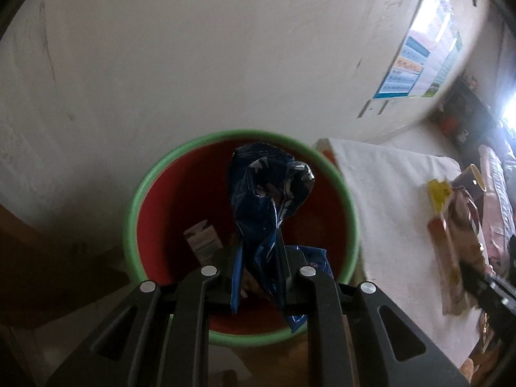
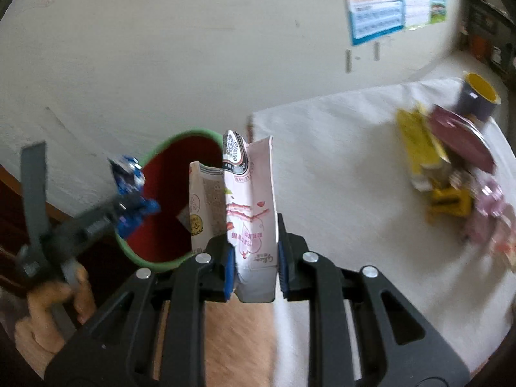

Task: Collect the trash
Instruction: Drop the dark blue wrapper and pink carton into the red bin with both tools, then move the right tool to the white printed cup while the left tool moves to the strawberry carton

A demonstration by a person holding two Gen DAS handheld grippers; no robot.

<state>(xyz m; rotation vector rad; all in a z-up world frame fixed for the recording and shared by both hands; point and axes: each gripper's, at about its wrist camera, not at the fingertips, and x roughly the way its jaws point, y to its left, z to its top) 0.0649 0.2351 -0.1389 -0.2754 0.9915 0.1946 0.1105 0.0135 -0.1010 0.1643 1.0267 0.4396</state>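
Note:
My left gripper [image 1: 258, 271] is shut on a crumpled blue wrapper [image 1: 267, 190] and holds it over the red bin with a green rim [image 1: 129, 213]. A small carton [image 1: 201, 242] and another blue wrapper [image 1: 314, 258] lie inside the bin. My right gripper [image 2: 254, 261] is shut on a pink and white milk carton [image 2: 251, 200], upright, just right of the bin [image 2: 167, 264]. The left gripper [image 2: 106, 216] with its blue wrapper [image 2: 129, 190] shows at the bin's left rim in the right wrist view.
A table with a white cloth [image 2: 338, 161] stands right of the bin. On its far right lie a yellow box [image 2: 419, 142], a dark red packet [image 2: 461, 135], a cup with yellow inside [image 2: 477, 96] and pink wrappers [image 2: 490, 213]. A white wall with a poster [image 2: 377, 3] is behind.

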